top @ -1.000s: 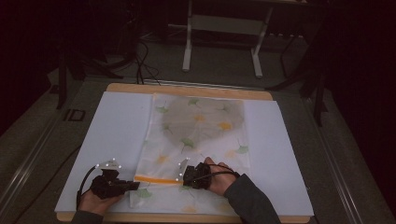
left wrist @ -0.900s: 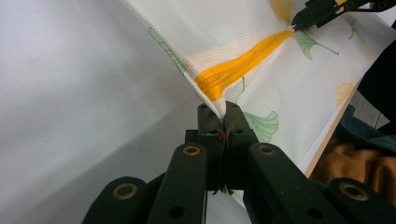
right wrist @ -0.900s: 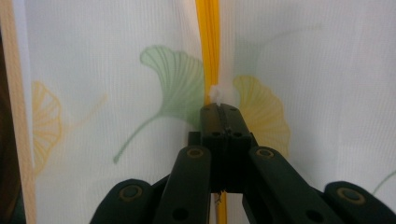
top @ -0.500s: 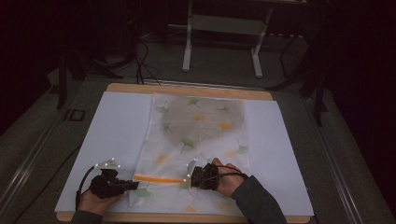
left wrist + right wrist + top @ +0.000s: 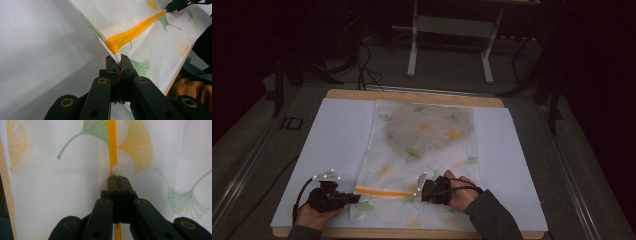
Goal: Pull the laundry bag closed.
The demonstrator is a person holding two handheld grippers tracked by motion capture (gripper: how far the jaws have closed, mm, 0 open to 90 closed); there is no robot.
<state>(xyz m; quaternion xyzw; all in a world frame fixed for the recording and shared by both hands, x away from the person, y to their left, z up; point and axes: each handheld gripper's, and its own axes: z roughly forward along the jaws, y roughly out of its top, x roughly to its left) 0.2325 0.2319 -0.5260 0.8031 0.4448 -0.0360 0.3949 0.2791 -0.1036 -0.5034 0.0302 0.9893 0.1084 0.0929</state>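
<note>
A wooden desk (image 5: 412, 96) carried a large white sheet (image 5: 337, 145) that covered nearly all of its top, leaving a strip of wood bare along the far edge and along the near edge. On the sheet, a little right of its middle, lay a white mesh laundry bag (image 5: 422, 150) printed with green and yellow ginkgo leaves, its long side running away from the person. A round grey patch showed through its far half. Its near end reached almost to the near edge of the desk.

Across the bag's near end ran an orange zipper (image 5: 384, 192), stretched in a straight line between the two grippers. In the left gripper view the zipper (image 5: 132, 35) rose from the tongs up to the other gripper's tip at the top right, and the fabric around it was lifted into a ridge above the sheet.

The left gripper (image 5: 353, 198) sat at the bag's near left corner, held in a hand (image 5: 312, 217) resting on the sheet. Its tongs (image 5: 119, 65) were closed on the left end of the zipper, with mesh pinched between them.

The right gripper (image 5: 424, 190) lay over the bag at the zipper's other end, gripped by a hand (image 5: 462, 192) in a dark sleeve. Its tongs (image 5: 118, 182) were closed on the zipper (image 5: 111, 145), with a small white tuft just above their tip.
</note>
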